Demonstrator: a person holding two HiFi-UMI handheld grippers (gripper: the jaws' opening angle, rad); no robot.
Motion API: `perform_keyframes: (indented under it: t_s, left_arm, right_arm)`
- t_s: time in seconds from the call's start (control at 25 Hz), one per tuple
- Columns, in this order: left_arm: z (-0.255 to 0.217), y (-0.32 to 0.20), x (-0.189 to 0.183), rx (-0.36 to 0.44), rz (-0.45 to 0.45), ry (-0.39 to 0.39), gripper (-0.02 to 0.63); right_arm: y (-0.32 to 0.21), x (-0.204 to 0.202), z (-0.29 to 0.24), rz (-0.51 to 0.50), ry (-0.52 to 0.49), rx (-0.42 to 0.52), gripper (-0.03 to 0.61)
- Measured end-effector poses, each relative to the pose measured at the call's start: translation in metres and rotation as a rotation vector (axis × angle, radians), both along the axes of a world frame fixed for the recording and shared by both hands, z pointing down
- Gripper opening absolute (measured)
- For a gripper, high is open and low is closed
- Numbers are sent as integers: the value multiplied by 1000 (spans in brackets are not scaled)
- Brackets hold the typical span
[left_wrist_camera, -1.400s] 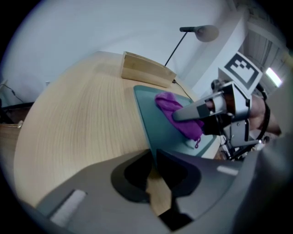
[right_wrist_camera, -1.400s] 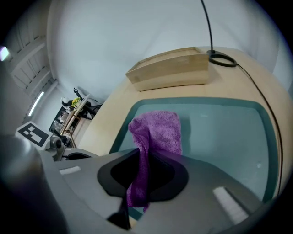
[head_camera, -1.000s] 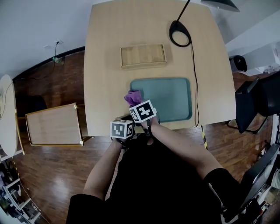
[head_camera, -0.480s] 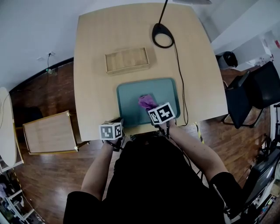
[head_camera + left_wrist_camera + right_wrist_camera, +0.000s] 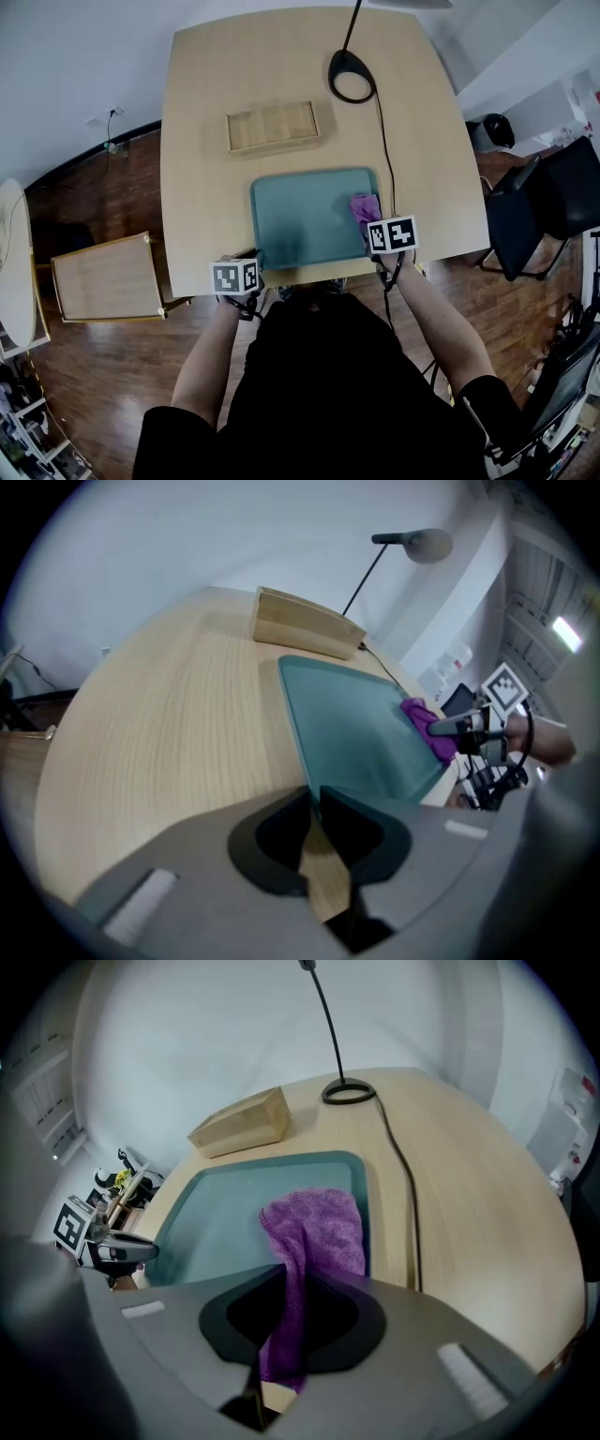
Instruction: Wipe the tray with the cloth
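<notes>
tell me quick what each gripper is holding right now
left gripper: closed, seemingly pinching the near corner of the tray.
right gripper: closed on the purple cloth, which lies on the tray.

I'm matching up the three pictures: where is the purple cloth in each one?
Head view: cloth at the tray's right edge.
Left gripper view: cloth right of centre, at the tray's far end.
Right gripper view: cloth centre, clamped in the right gripper, draped on the tray.
Shared landmark: the wooden box beyond the tray.
</notes>
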State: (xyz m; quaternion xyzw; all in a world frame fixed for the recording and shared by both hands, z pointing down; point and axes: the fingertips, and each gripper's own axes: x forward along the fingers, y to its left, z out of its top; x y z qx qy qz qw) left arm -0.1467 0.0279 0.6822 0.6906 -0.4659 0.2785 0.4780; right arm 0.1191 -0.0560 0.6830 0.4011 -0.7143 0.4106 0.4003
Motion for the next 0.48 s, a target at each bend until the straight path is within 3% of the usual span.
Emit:
perform_keyframes:
  t_s: [0.16,0.48]
  left_arm:
    - [-1,0,0,2,-13,6,57]
    - [-4,0,3,5,-3,41,58]
  right_arm:
    - [12,-44,0,-45,-25,-22,51]
    - [45,-168,-2,-234,-112,-79,51]
